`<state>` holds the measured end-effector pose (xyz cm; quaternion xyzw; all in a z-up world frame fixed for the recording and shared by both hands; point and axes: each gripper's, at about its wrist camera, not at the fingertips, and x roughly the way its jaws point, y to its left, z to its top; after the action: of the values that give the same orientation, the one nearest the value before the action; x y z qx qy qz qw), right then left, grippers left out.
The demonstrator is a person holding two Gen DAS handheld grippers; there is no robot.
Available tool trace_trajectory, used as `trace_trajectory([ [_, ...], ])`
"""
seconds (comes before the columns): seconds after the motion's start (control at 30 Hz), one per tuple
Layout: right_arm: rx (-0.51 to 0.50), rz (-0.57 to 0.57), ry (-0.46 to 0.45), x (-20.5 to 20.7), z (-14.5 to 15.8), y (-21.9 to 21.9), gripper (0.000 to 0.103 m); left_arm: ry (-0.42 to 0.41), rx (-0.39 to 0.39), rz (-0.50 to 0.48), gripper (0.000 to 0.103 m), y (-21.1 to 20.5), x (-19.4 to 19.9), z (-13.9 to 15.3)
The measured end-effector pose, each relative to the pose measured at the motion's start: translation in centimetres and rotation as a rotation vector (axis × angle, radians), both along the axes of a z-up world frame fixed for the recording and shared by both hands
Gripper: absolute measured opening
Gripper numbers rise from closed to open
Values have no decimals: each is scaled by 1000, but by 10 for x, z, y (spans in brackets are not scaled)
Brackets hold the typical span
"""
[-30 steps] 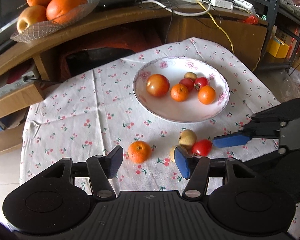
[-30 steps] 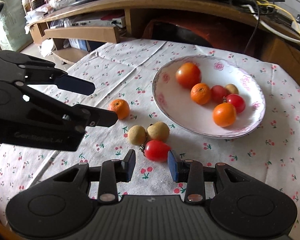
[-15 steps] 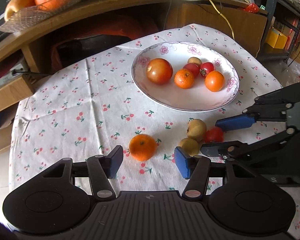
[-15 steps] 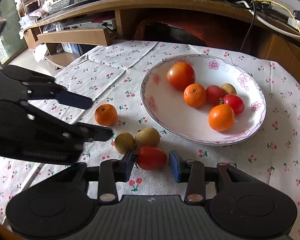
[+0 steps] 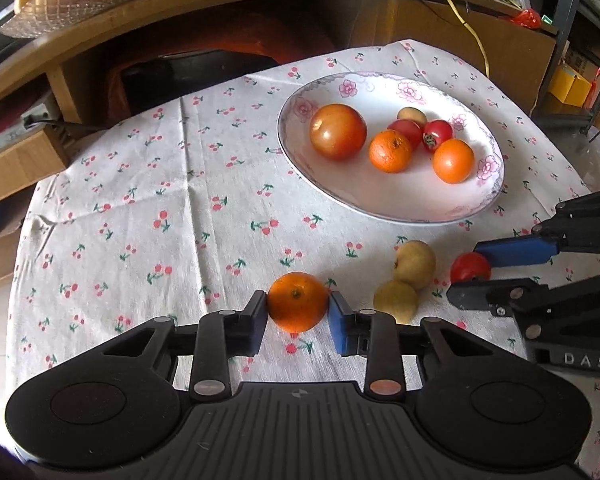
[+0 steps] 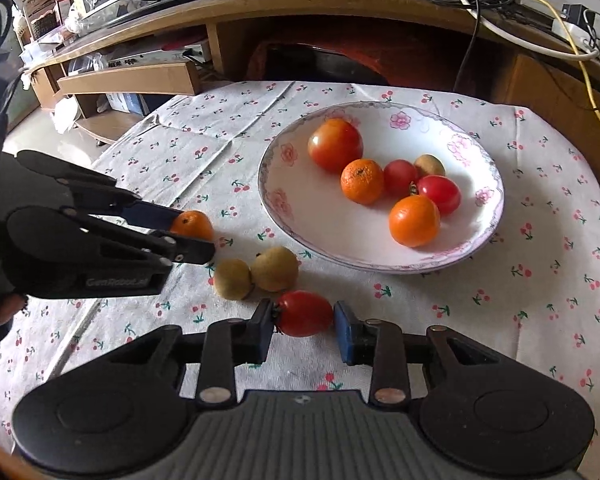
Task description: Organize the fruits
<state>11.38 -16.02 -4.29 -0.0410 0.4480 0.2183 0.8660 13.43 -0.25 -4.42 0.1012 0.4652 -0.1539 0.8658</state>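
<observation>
Step in hand: both claws are set to grasp loose fruit from the desk; judged an early stage of a two-handed pick for the plate.
Left claw (image 5: pixel 298 312): pads touching or nearly touching either side of the mandarin (image 5: pixel 298 301); jaws look closed on it, fruit resting on the cloth.
Right claw (image 6: pixel 303 322): jaws bracket the red tomato (image 6: pixel 304 313); left pad at the stem end, a slim gap shows at the right pad, so not fully clamped.
Advice, left: squeeze across the mandarin's widest part, lightly, since the peel likely gives; lift straight up.
Advice, right: finish closing gently; the tomato is smooth, oval and probably soft, so it may squirt forward if pinched off-centre.
Hazard: two brownish fruits (image 6: pixel 256 274) lie touching each other just beside the tomato; a sideways drag could roll them.
Plate (image 6: pixel 488 232): white, floral rim, beyond the loose fruit; holds a large tomato, two oranges, two small red fruits and one brown one.
Free room: the plate's near-left portion is bare, the likeliest drop spot.
Desk (image 5: pixel 140 208): covered by a cherry-print cloth with creases.
</observation>
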Motion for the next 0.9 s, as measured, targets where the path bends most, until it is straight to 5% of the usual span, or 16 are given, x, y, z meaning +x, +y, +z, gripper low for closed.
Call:
trace_trajectory([
  [0.63, -122, -1, 15, -70, 2, -10, 33, 62, 26, -98, 41, -18, -81, 5],
  [0.9, -104, 2, 32, -72, -1, -13, 34, 44, 49, -111, 54, -18, -84, 0],
])
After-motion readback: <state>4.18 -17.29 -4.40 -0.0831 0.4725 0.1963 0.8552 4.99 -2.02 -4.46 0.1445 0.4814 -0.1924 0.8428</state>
